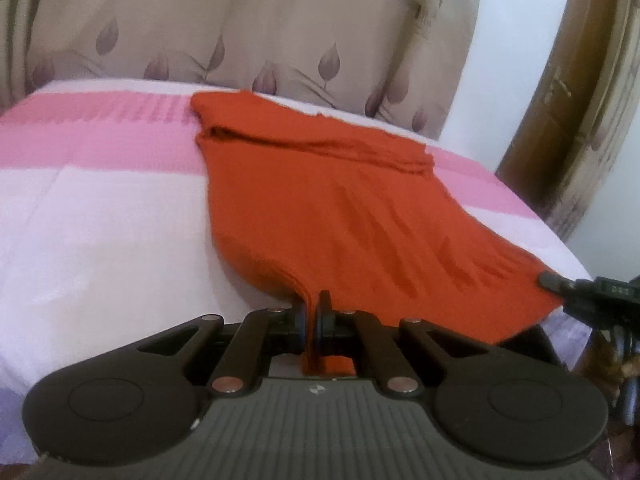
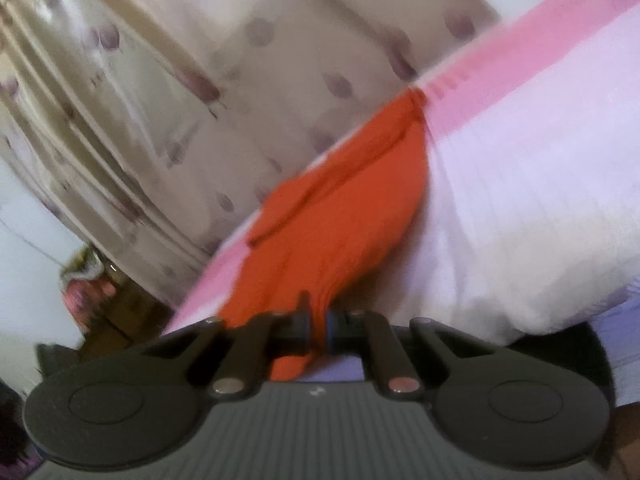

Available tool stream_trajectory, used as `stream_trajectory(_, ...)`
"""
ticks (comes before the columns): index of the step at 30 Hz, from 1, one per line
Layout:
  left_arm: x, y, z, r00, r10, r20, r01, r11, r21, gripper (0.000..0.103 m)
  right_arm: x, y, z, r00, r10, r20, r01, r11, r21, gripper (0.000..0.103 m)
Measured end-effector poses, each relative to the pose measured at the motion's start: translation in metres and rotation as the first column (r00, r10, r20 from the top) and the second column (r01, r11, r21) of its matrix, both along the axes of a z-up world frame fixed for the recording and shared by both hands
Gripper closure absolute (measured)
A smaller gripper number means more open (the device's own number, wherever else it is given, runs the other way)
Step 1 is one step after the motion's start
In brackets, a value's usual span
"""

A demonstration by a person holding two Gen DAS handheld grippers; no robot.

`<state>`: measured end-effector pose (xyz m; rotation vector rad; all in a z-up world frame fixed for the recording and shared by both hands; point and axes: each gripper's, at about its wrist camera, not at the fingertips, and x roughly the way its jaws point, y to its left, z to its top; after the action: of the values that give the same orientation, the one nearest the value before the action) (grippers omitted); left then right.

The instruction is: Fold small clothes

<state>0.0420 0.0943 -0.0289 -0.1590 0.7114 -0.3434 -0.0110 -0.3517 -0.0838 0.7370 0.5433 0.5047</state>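
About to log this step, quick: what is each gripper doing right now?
Left gripper: closed on the near edge of the orange garment.
Right gripper: closed on the same orange garment.

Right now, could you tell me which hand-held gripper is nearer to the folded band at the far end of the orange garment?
Neither clearly: the left hand-held gripper and the right hand-held gripper each clamp the garment's near edge, opposite the band.

Bed cover point(image 1: 100, 208), white w/ pink bands. Behind it: beige curtain point(image 1: 240, 32) w/ purplish leaf print; white wall point(image 1: 520, 40) & brown wood frame point(image 1: 568, 92) at right.
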Motion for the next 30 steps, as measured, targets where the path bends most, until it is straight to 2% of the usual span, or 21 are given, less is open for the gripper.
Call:
stream_trajectory(6, -0.001, -0.011, 0.018, 0.997, 0.019, 0.077, -0.025, 0.996, 0.086, 0.099, 0.004, -0.002, 0.008, 1.0, -0.004, 0.012, 0.003, 0.998, 0.057, 0.096)
stream_trajectory(14, -0.003, -0.025, 0.023, 0.991, 0.017, 0.132, -0.04, 0.984, 0.174, 0.099, 0.006, 0.001, 0.017, 0.999, -0.003, 0.04, 0.001, 0.998, 0.07, 0.096)
stream_trajectory(30, -0.002, -0.025, 0.023, 0.991, 0.016, 0.135, -0.041, 0.981, 0.187, 0.099, 0.007, 0.004, 0.022, 0.998, -0.013, 0.054, 0.009, 0.996, 0.086, 0.096)
